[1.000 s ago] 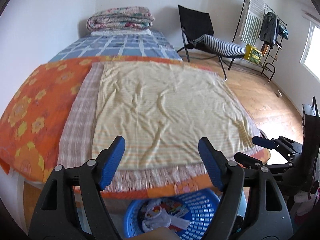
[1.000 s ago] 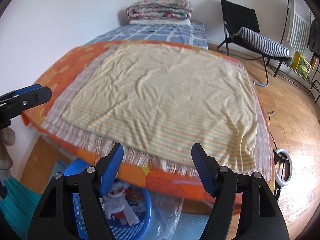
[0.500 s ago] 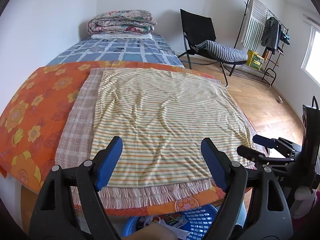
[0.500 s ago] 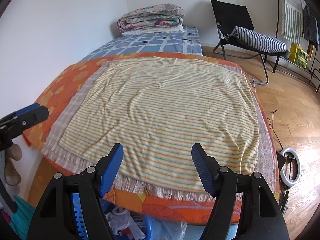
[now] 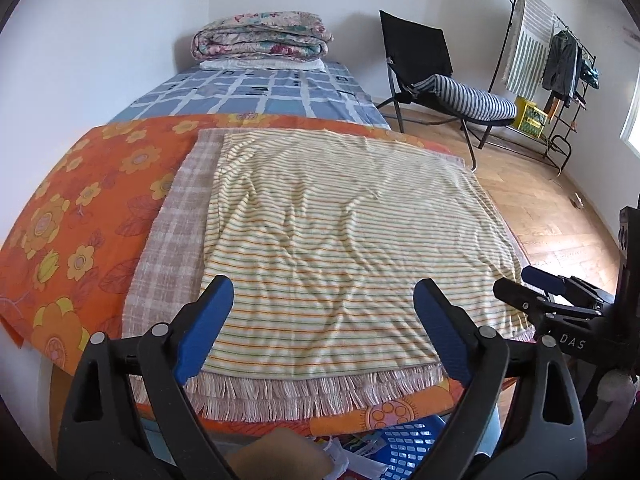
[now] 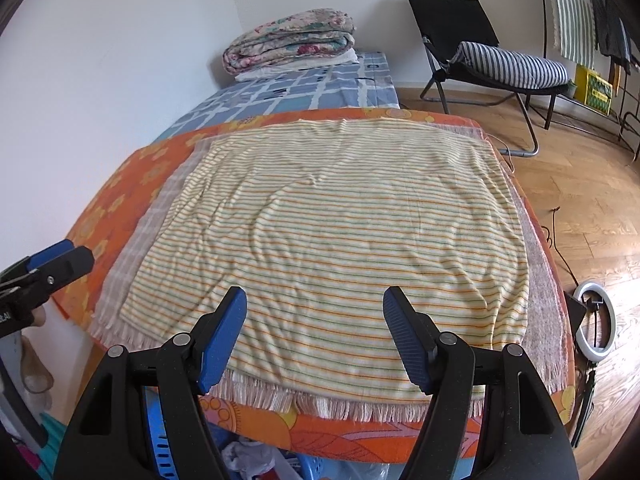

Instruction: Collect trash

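Note:
My left gripper [image 5: 322, 312] is open and empty, raised over the near edge of a bed with a striped yellow cloth [image 5: 340, 240]. My right gripper [image 6: 314, 316] is open and empty, also over that edge; it shows at the right of the left wrist view [image 5: 540, 276]. A blue plastic basket [image 5: 408, 444] holding crumpled paper and wrappers [image 6: 248, 456] stands on the floor below the bed edge, mostly hidden by the gripper bodies. No trash shows on the cloth.
The bed carries an orange floral sheet [image 5: 80, 208], a fringed checked blanket [image 5: 168, 240] and a folded quilt [image 5: 260, 40] at the far end. A black folding chair [image 5: 436, 76], a clothes rack [image 5: 560, 56] and a ring light [image 6: 596, 324] stand on the wooden floor at right.
Both grippers have risen and tilted up from the basket toward the bed top. The basket has slid to the bottom of both views. Both stay open.

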The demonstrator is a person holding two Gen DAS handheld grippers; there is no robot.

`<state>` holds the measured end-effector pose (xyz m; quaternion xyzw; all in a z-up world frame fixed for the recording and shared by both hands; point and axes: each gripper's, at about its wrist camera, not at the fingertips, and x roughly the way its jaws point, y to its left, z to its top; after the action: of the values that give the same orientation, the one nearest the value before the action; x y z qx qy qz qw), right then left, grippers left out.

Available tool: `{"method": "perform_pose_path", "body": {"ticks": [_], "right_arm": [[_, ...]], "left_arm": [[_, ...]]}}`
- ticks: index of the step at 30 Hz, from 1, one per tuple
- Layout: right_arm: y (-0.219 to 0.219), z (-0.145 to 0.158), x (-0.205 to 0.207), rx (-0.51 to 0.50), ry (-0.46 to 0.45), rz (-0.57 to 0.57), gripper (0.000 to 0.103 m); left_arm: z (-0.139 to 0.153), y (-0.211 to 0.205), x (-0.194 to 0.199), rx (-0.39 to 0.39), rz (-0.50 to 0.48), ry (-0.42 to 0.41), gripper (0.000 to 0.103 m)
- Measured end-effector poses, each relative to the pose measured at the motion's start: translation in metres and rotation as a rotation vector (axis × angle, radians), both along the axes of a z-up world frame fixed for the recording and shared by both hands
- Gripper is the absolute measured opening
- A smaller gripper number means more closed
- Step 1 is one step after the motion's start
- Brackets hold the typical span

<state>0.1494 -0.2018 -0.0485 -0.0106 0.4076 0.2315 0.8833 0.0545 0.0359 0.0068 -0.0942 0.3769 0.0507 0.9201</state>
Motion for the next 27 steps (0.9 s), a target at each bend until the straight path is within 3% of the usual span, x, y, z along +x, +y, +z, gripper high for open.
{"method": "perform_pose_path", "body": {"ticks": [7, 27], "right_arm": [[0.0001, -0.0006, 0.0009, 0.001, 0.002, -0.002, 0.070], [-0.0032, -0.0024, -0.0022, 0.007, 0.007, -0.020, 0.070]], "left_arm": [[0.0003, -0.0005, 0.0003, 0.011, -0.005, 0.001, 0.099], [-0.0047, -0.0033, 0.0024, 0.032, -0.008, 0.019, 0.100]]}}
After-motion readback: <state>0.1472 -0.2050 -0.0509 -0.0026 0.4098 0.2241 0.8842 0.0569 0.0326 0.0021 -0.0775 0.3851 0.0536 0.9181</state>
